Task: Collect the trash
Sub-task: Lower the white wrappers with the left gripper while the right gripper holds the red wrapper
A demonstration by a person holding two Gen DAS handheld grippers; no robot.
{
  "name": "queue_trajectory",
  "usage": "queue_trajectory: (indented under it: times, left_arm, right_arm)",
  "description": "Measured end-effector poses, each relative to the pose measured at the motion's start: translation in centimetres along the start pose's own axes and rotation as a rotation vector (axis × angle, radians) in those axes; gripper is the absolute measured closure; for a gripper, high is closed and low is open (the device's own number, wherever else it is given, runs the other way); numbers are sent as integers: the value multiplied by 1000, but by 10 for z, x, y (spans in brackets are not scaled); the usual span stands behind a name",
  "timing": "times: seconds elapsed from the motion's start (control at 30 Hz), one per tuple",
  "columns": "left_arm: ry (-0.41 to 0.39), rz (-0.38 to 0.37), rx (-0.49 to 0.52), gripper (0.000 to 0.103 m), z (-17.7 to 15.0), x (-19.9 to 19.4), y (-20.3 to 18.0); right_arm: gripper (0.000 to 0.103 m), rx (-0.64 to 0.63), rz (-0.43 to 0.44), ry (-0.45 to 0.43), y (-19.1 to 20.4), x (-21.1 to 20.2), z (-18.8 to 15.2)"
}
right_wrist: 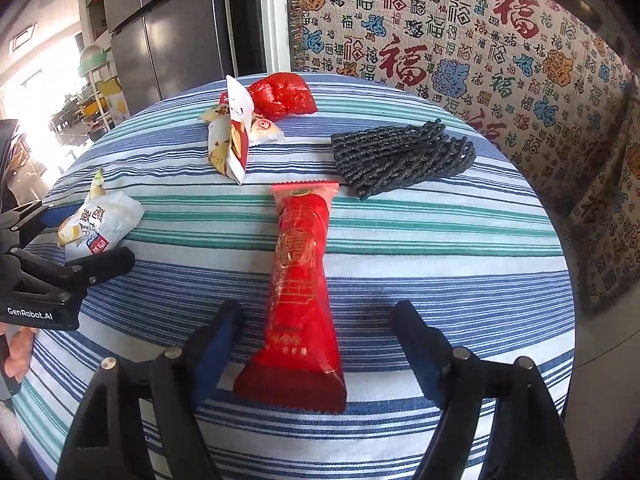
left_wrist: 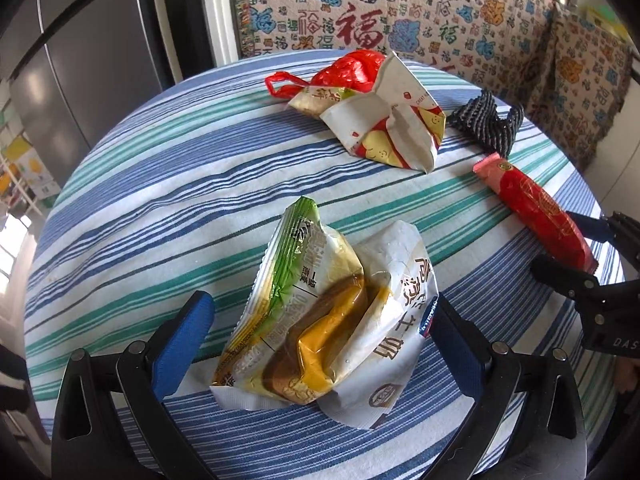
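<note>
A crumpled white, green and yellow snack wrapper [left_wrist: 320, 312] lies on the striped tablecloth between the open fingers of my left gripper [left_wrist: 320, 316]; it also shows in the right wrist view [right_wrist: 100, 226]. A long red wrapper [right_wrist: 304, 292] lies between the open fingers of my right gripper [right_wrist: 320, 320]; it also shows in the left wrist view [left_wrist: 536, 216]. Further back lie a white and red paper wrapper [left_wrist: 384, 120], a red plastic bag [left_wrist: 348, 72] and a black foam net [right_wrist: 400, 156]. Neither gripper holds anything.
The round table [left_wrist: 140, 184] has a blue, green and white striped cloth. A sofa with a patterned cover [right_wrist: 460, 40] stands behind it. A grey fridge [right_wrist: 168, 24] is at the back left.
</note>
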State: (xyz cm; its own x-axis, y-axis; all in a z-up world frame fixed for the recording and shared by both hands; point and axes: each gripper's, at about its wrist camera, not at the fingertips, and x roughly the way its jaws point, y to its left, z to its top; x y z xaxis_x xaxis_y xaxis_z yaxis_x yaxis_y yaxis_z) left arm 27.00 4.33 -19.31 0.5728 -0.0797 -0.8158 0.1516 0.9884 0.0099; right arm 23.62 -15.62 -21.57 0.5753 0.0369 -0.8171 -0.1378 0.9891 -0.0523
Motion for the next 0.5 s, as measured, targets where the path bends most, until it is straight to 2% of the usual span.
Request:
queue_trajectory:
  times: [0.2,0.37,0.5]
  left_arm:
    - [0,1,0,0,0,0,0]
    - [0,0,0,0,-1,0,1]
    - [0,-1,0,0,0,1,1]
  right_arm:
    - [22,14,-10,68,1,14,13]
    - [21,24,-31,-8,8,25,17]
    - [21,29,-30,-6,8,26,15]
